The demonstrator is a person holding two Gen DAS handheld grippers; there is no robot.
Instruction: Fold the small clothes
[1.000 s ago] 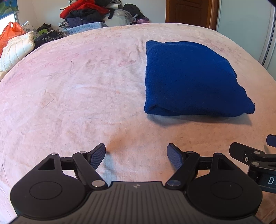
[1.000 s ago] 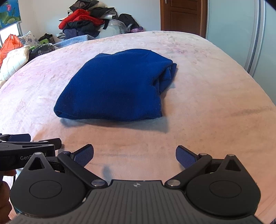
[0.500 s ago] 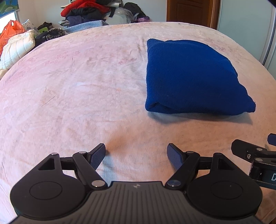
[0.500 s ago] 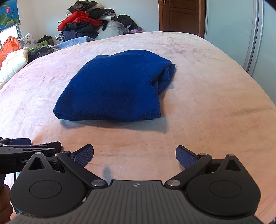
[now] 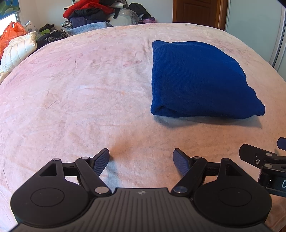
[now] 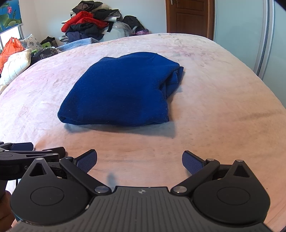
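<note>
Nearest, we held the left gripper (image 5: 141, 161) low over the pink bedspread (image 5: 71, 100), fingers spread wide, gripping nothing. Our right gripper (image 6: 139, 163) sat just beside it, fingers equally wide and bare. Farther out, the folded blue garment (image 6: 121, 92) lay flat on the bedspread, apart from both grippers: at about 1 o'clock in the left wrist view, 12 o'clock in the right wrist view. Beyond the bed's far edge, at 11 o'clock, we saw a clothes pile (image 6: 89, 23), and at 1 o'clock a wooden door (image 6: 189, 17).
</note>
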